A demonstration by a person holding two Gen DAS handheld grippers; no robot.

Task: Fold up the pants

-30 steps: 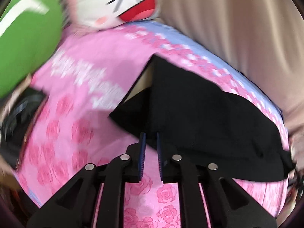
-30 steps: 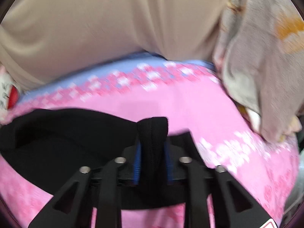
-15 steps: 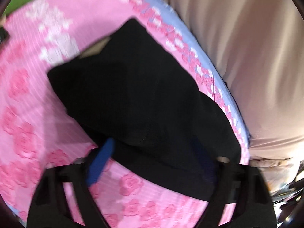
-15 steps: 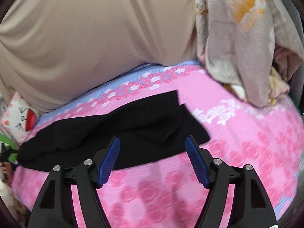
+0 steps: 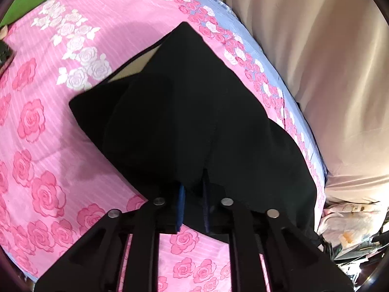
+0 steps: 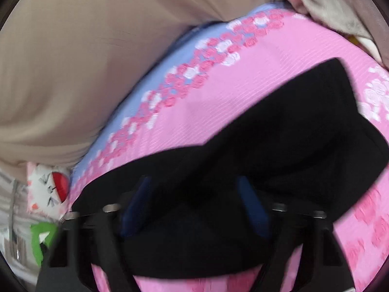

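Note:
Black pants (image 5: 182, 109) lie partly folded on a pink rose-print sheet (image 5: 48, 146). In the left wrist view my left gripper (image 5: 193, 192) is shut on the near edge of the pants, with a pinch of black fabric between its blue pads (image 5: 181, 202). In the blurred right wrist view the pants (image 6: 291, 146) stretch from lower left to upper right. My right gripper (image 6: 194, 194) sits low over them, its blue pads (image 6: 254, 209) still wide apart with black cloth between them, and its jaws are closing.
A person in beige clothing (image 5: 328, 73) stands against the sheet's blue border (image 6: 155, 80). A white cat plush (image 6: 48, 189) and a green object (image 6: 41, 236) lie at one end. A grey flowered blanket (image 6: 340, 4) is heaped at the other.
The left gripper went from shut and empty at the pants' edge, through open, to shut on the fabric. The right gripper let go of its fold, opened wide and dropped onto the pants.

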